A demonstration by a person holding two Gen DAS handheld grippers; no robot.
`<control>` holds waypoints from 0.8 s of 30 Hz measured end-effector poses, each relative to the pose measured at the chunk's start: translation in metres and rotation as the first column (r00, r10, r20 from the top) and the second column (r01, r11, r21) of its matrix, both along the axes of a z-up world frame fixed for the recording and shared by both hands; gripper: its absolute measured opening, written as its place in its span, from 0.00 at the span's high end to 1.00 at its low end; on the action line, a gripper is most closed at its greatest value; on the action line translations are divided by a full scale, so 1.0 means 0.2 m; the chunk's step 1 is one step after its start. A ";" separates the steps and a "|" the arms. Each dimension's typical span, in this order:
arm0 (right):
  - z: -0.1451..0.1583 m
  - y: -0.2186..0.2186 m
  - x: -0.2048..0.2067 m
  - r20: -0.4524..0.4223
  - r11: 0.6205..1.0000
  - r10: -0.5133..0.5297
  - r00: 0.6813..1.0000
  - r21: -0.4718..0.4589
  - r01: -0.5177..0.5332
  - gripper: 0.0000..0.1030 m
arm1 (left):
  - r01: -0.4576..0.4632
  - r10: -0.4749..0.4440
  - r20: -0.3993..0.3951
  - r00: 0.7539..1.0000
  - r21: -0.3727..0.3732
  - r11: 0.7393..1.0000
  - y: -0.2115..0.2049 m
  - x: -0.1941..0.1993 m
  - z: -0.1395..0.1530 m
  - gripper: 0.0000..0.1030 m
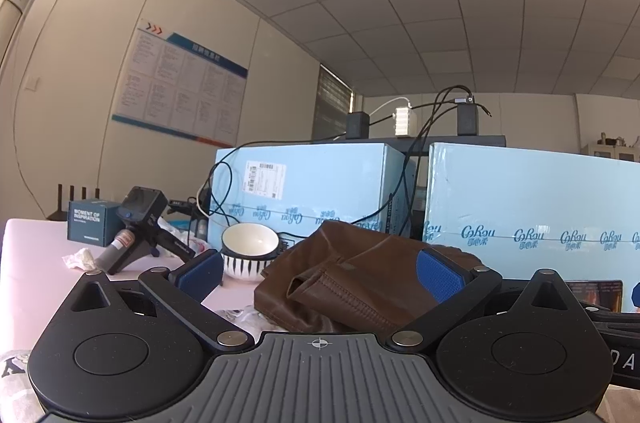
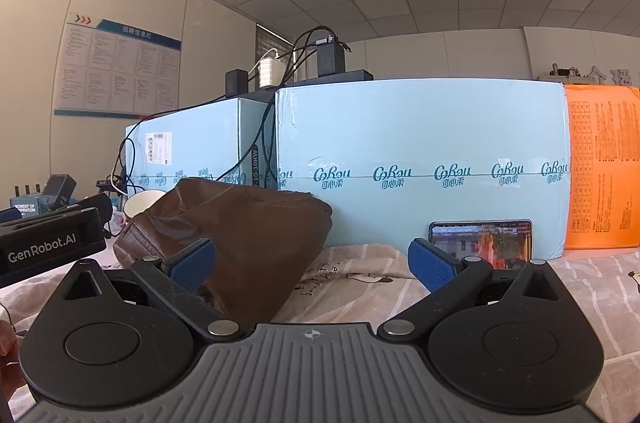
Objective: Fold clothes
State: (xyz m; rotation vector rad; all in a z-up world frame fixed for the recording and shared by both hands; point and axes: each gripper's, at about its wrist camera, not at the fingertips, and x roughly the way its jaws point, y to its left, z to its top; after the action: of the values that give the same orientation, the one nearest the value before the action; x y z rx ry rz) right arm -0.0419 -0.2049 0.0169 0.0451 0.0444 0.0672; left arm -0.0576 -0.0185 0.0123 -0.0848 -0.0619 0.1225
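Tools [image 1: 320, 273] [image 2: 312, 265] spread beside brown garment [image 2: 256, 223]

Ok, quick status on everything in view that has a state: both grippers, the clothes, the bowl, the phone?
Left gripper: open, empty.
Right gripper: open, empty.
Brown leather garment: bunched in a heap, not folded.
Checked printed cloth: spread under the heap, wrinkled.
White bowl with black stripes: upright, looks empty.
Black smartphone: screen lit, propped against the light blue carton.
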 end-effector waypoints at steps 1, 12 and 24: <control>0.00 0.00 0.00 0.001 1.000 0.001 1.000 0.000 -0.001 0.00 | 0.000 0.000 0.000 1.000 0.000 1.000 0.00 0.00 0.00 0.00; 0.00 0.00 0.00 0.002 1.000 0.008 1.000 0.001 -0.008 0.00 | 0.000 0.000 -0.001 1.000 0.000 1.000 0.00 0.00 0.00 0.00; 0.00 0.00 -0.01 0.002 1.000 0.018 1.000 0.001 -0.018 0.00 | 0.001 -0.001 -0.002 1.000 0.000 1.000 0.00 0.00 0.00 0.00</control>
State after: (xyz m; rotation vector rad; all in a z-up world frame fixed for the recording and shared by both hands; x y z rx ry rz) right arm -0.0441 -0.2054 0.0168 0.0457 0.0428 0.0857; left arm -0.0568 -0.0187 0.0122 -0.0849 -0.0599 0.1216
